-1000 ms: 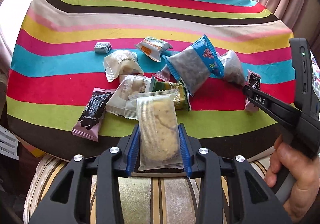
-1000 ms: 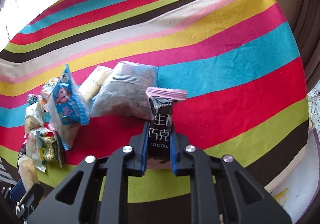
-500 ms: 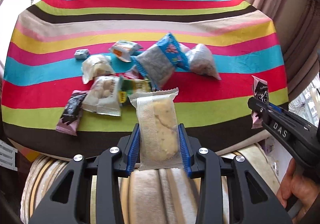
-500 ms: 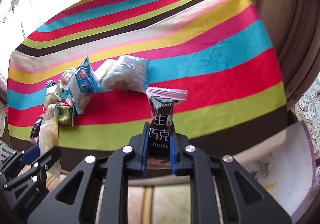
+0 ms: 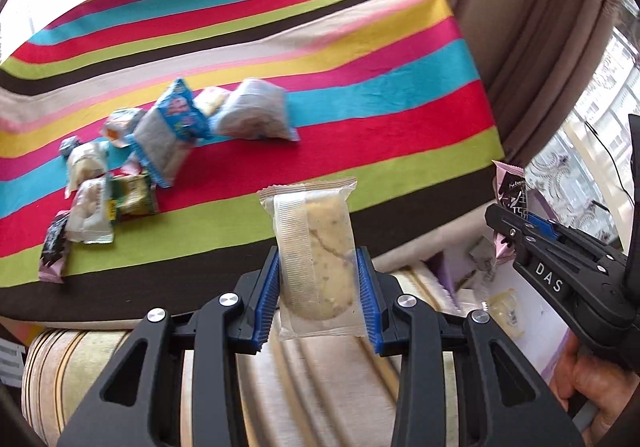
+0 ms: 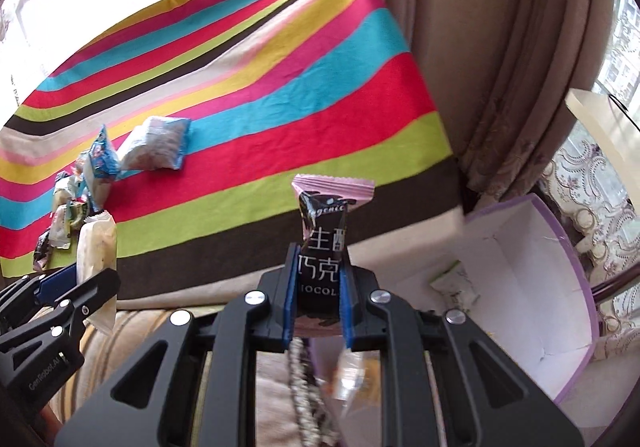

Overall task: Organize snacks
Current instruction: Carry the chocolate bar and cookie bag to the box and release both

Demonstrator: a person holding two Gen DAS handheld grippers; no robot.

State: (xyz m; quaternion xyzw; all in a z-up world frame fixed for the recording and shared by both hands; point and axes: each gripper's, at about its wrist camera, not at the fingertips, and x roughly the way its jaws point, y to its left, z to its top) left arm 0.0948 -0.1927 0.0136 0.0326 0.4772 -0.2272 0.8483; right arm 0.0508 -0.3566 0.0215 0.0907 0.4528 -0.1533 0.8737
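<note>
Left wrist view: the left gripper (image 5: 318, 297) is clamped on a clear-wrapped biscuit pack (image 5: 314, 259), blue pads pressing both long edges, the pack upright with its crimped end on top. The remaining snack pile (image 5: 160, 143) lies on the striped cloth (image 5: 360, 59), well apart from the carried pack. At the right edge, the right gripper (image 5: 506, 221) carries a pink-and-black chocolate bar (image 5: 510, 189), the person's hand (image 5: 588, 383) on its handle.

Right wrist view: the right gripper's jaws stand narrow, closed on the bar's lower half. The purple-edged box (image 6: 576, 259) sits off the cloth's right end, below table level, with a green-and-white packet (image 6: 456, 283) already inside.

Procedure, as judged: the step in hand appears to be the carry to the box.
- Bring each pack over the box opening, clear of the rim, before releasing.
- Release one gripper at a time to avoid collision.
- Lower close to the box floor; light wrappers may drift or bounce out.
</note>
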